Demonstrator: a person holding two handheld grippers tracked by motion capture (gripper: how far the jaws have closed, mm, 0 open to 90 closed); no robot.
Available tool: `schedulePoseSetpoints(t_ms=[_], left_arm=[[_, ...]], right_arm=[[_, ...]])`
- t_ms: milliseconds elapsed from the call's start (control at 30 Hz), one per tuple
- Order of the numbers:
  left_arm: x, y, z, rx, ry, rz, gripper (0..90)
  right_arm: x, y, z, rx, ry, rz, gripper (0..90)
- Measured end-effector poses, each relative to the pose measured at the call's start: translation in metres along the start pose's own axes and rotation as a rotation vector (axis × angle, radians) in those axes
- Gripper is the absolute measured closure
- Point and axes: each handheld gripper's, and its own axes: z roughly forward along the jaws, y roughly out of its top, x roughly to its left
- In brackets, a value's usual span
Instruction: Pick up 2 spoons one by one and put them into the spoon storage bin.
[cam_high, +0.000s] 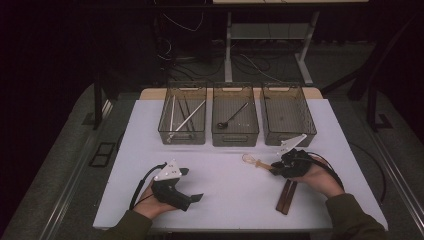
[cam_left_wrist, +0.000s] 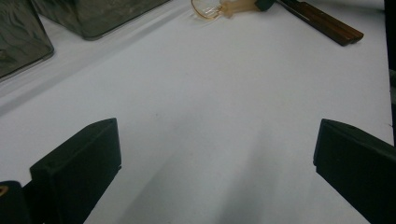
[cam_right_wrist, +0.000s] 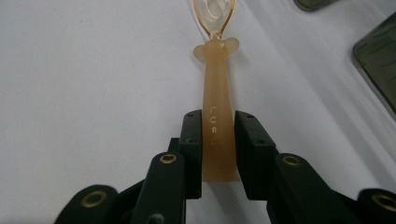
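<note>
A: What is held by the right tool (cam_right_wrist: 218, 140)?

B: A translucent amber utensil (cam_right_wrist: 217, 107) with a thin wire loop at its far end is clamped by the handle. In the right gripper view both black pads are pressed against the sides of that handle, on which raised lettering is seen.

A: Where is the utensil placed?

B: It is found on the white table (cam_high: 230, 185), right of the middle and in front of the three wire baskets, with its loop pointed away from the right tool and towards the table's middle. Whether it is lifted clear of the surface cannot be told.

A: And the left tool (cam_high: 196, 185)?

B: Its jaws are spread wide apart, with nothing between them but bare table. It is held in the left hand (cam_high: 150, 202) near the front left of the table, well apart from the utensil.

A: What else is seen?

B: A dark brown wooden piece (cam_high: 286, 196) is laid just beside the right hand (cam_high: 322, 180). Long thin rods are kept in the left basket (cam_high: 183, 114), and a dark ladle (cam_high: 231, 118) is kept in the middle basket (cam_high: 235, 116).
</note>
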Motion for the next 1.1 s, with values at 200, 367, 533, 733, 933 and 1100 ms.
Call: schedulePoseSetpoints(t_ms=[200,367,533,733,933,1100], left_arm=[[0.001,-0.002,0.003,0.034,0.054,0.005,8.1],[0.000,-0.002,0.004,0.040,0.076,0.018,11.2],[-0.001,-0.002,0.004,0.047,0.077,0.026,11.2],[-0.001,-0.001,0.002,0.047,0.079,0.026,11.2],[0.000,-0.001,0.003,0.049,0.084,0.019,11.4],[-0.001,-0.001,0.003,0.051,0.082,0.029,11.5]], right_arm=[[-0.001,0.000,-0.005,-0.032,-0.003,0.035,74.0],[-0.003,0.001,-0.011,-0.079,0.014,0.054,74.1],[-0.005,0.002,-0.017,-0.123,0.038,0.089,74.1],[-0.005,0.005,-0.026,-0.190,0.058,0.130,74.0],[-0.003,0.011,-0.034,-0.240,0.052,0.157,74.0],[-0.001,0.017,-0.038,-0.258,0.028,0.178,74.0]])
